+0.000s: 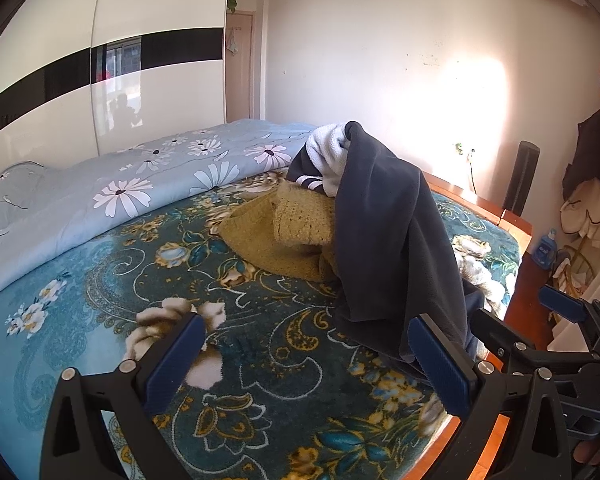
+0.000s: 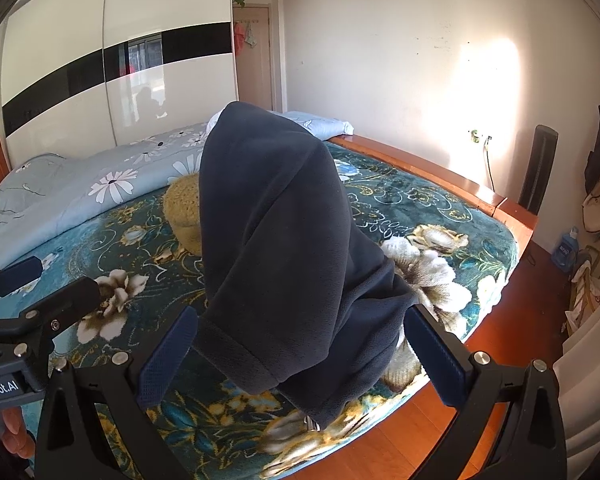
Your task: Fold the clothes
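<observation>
Right wrist view: on the side of the left gripper (image 2: 24, 280), at the left edge, the partial lettering "nRobot.AI" is read. No other writing can be made out; a blue bottle (image 2: 566, 248) is seen on the floor at the far right beside a basket (image 2: 592, 276) of pale cloth, but its label is too small to read.

The right gripper (image 2: 300, 354) is seen with its blue pads wide apart and nothing clamped. A dark garment (image 2: 292, 240) is draped in a tall heap on the blanket (image 2: 440, 204), its near hem lying between the two fingers (image 2: 168, 356) at the near edge of the bed. Whether the cloth touches either pad cannot be told. A yellow knit (image 2: 184, 216) is seen behind it to the left, partly hidden.

In the left wrist view, the left gripper (image 1: 312, 364) is likewise spread open and empty above the teal floral blanket (image 1: 140, 272). The dark garment (image 1: 392, 232) is found to the right, with white fleece lining (image 1: 332, 152) shown at its top, lying partly over the yellow knit (image 1: 284, 228). The right gripper (image 1: 564, 308) is seen at the right edge. A pale blue quilt (image 1: 100, 200) with daisies is laid along the far left of the bed, before a white wardrobe (image 1: 60, 92) with a black band.
</observation>
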Demonstrator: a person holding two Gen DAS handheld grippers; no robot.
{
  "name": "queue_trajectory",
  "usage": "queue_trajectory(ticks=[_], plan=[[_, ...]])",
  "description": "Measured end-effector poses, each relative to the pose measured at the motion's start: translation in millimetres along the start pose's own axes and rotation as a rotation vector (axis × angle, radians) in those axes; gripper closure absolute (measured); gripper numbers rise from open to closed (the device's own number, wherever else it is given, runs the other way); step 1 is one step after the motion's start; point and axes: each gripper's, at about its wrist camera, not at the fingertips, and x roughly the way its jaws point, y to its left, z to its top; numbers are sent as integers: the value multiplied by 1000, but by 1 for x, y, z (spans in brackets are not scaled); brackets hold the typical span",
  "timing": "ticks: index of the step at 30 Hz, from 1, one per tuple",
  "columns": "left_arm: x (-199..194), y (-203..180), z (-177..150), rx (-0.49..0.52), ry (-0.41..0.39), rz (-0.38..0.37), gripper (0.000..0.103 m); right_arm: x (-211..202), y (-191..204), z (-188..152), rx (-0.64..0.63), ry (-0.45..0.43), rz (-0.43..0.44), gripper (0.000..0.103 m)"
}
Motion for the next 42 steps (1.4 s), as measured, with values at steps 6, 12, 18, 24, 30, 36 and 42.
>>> queue_trajectory(ticks=[6,12,18,24,30,36,42], plan=[[0,2,-1,-8,-8,1,0,2,1,0,5,2,6,0],[3,6,-2,-22,-3,-11,0,5,3,2,0,3,27,0],[8,10,-4,-19,6,-5,0,7,6,10,2,-14,52,0],[10,18,-6,-41,1,-12,0,12,8,10,7,-15,71,0],[8,37,-13,-120,-44,-31,0,15,5,10,30,-26,132,0],[6,71,-28,-236,-75,-20,0,28,6,35,0,-49,137,0],[8,95,-45,-185,-81,86,0,56,27,92,-10,-51,171,0]])
